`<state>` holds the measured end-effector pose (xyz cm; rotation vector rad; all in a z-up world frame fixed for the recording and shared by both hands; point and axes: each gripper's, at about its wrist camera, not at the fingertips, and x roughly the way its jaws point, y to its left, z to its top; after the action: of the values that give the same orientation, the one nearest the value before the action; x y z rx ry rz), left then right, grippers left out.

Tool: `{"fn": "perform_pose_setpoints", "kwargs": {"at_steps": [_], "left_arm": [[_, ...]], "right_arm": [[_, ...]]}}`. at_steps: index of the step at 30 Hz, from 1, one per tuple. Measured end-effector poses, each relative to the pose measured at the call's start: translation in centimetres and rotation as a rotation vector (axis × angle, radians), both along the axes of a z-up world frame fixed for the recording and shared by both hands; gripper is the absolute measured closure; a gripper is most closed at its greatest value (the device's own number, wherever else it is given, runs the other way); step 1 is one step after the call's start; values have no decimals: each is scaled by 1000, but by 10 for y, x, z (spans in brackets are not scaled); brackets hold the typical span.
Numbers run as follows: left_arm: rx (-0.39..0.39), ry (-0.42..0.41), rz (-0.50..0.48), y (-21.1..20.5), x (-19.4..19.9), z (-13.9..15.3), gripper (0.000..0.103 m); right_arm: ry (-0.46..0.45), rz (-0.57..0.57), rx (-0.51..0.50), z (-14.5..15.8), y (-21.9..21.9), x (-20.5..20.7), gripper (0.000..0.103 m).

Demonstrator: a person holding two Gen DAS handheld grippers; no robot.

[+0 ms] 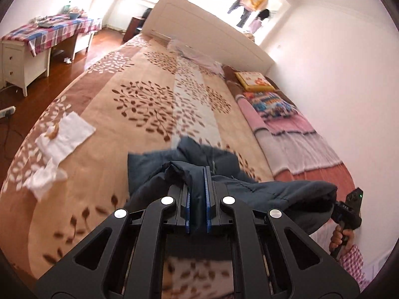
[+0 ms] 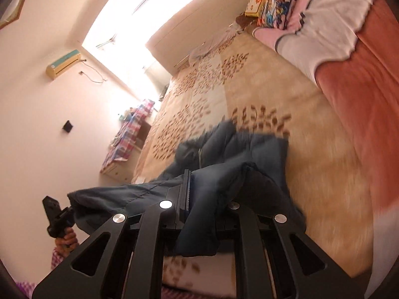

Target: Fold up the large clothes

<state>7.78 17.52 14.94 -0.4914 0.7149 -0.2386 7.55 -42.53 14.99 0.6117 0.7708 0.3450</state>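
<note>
Bed (image 1: 139, 114) with leaf-print cover, white cloths (image 1: 65, 134) near its edge, striped blanket (image 1: 294, 134), pillows (image 1: 271, 104) by the wall

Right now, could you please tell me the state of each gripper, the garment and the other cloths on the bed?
Left gripper: shut on the dark blue garment.
Right gripper: shut on the same garment, one finger hidden under the fabric.
Dark blue garment: bunched, lifted between both grippers.
White cloths: lying loose on the bedspread.
Striped blanket: spread along the wall side.
</note>
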Motion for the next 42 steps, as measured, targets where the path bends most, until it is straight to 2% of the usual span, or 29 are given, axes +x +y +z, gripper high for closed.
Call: {"fn": "perform_pose_setpoints", "kwargs": {"at_steps": [4, 8, 12, 17, 22, 27, 32, 35, 37, 38, 39, 40, 42], "left_arm": [[-10, 17, 53, 0, 66, -6, 94], [26, 47, 82, -6, 129, -23, 94], [37, 110, 126, -8, 192, -58, 94], [51, 182, 168, -8, 246, -102, 94], [62, 232, 189, -8, 275, -140, 94], [85, 282, 195, -11, 286, -175, 93], [82, 344, 219, -12, 292, -190, 90], [52, 363, 221, -10, 293, -179, 83], [25, 343, 209, -8, 292, -168, 72], [10, 326, 202, -8, 292, -161, 68], [-2, 300, 197, -7, 289, -150, 61], [-1, 273, 202, -6, 286, -142, 50], [28, 200, 232, -5, 278, -125, 41]], "right_arm": [[-1, -36, -35, -1, 4, 67, 90], [30, -70, -77, -18, 11, 127, 90], [94, -98, -99, -55, 15, 189, 90], [162, -119, -95, -99, 19, 243, 90], [223, -134, -73, -142, 19, 278, 90], [270, -124, -118, -171, 25, 293, 90], [326, -138, -85, -190, 23, 300, 88], [349, -128, -67, -186, 21, 301, 85], [352, -120, -46, -180, 19, 302, 79], [348, -117, -37, -176, 19, 302, 78], [343, -114, -23, -171, 18, 300, 74], [339, -110, -8, -166, 17, 299, 67], [322, -106, 21, -158, 16, 297, 56]]}}
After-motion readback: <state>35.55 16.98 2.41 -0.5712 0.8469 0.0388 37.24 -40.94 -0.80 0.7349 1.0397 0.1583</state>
